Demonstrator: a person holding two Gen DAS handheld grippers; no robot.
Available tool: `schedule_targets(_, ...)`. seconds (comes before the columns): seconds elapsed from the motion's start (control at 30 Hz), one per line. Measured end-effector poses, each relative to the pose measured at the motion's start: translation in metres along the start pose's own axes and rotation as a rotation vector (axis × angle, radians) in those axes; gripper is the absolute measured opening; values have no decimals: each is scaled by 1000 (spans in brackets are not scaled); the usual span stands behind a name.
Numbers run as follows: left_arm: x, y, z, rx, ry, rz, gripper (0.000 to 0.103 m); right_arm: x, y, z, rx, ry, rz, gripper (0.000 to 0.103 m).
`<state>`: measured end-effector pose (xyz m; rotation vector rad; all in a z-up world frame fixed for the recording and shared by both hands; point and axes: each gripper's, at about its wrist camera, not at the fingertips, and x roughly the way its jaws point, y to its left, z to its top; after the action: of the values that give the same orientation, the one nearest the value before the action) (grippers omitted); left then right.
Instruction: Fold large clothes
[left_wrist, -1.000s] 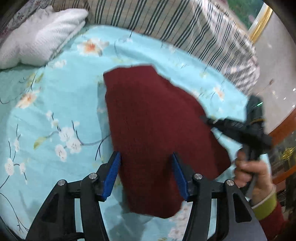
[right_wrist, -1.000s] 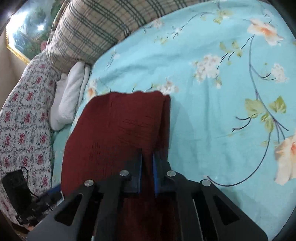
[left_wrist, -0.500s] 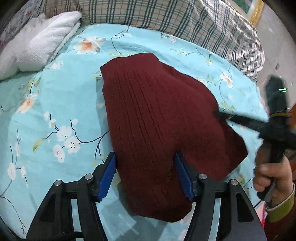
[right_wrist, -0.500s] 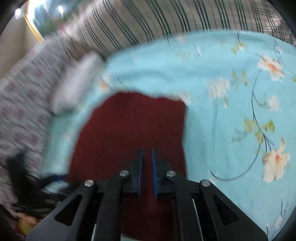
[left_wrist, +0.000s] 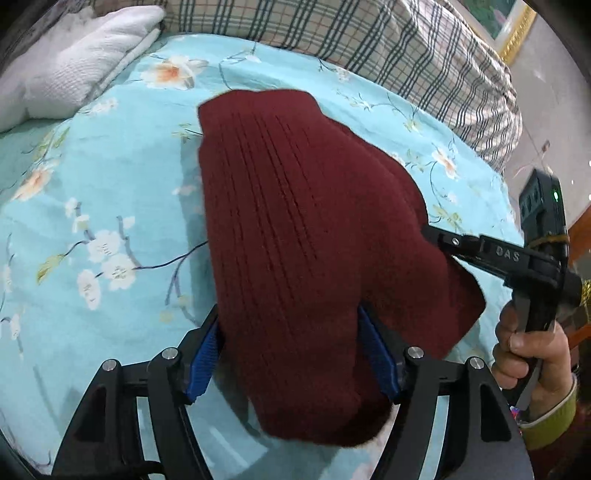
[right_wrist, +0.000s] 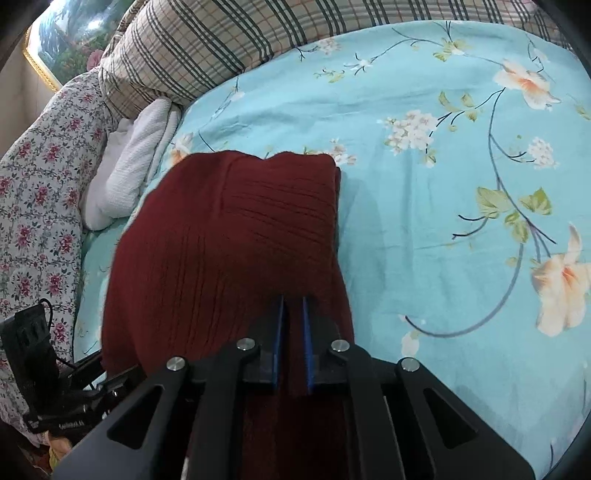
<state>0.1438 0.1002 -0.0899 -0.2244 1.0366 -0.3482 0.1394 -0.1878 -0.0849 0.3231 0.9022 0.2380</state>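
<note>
A dark red knitted sweater (left_wrist: 295, 229) lies folded on the light blue floral bed sheet (left_wrist: 92, 206). It also shows in the right wrist view (right_wrist: 221, 251). My left gripper (left_wrist: 291, 354) is open, its blue pads standing either side of the sweater's near end, which drapes over them. My right gripper (right_wrist: 291, 332) is shut on the sweater's right edge. In the left wrist view it (left_wrist: 436, 236) reaches in from the right, held by a hand (left_wrist: 532, 354).
A plaid pillow (left_wrist: 388, 48) lies along the far edge of the bed. A white folded towel (left_wrist: 74, 70) sits at the far left. A flowered pillow (right_wrist: 33, 206) shows in the right wrist view. The bed edge runs along the right in the left wrist view.
The sweater has been drawn nearer and settled lower on the sheet. My right gripper stays shut on its edge; my left stays open around its near end.
</note>
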Motion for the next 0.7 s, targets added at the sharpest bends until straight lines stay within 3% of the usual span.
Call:
schedule_targets(0.13, -16, 8, -5, -34, -1, 12, 73, -24, 7, -9, -16, -23, -2, 12)
schedule_targets(0.33, -44, -12, -18, 23, -42, 106, 74, -61, 14, -39, -44, -46, 6, 14)
schedule_targets(0.43, -53, -17, -27, 30, -44, 121, 82, -72, 17, -58, -61, -36, 1, 24)
schedule_targets(0.5, -56, -20, -38, 35, -30, 131, 83, -79, 18, -74, -73, -31, -10, 30)
schedule_targets(0.7, -53, -27, -73, 87, 29, 204, 83, -86, 14, -111, -77, 5, -30, 31)
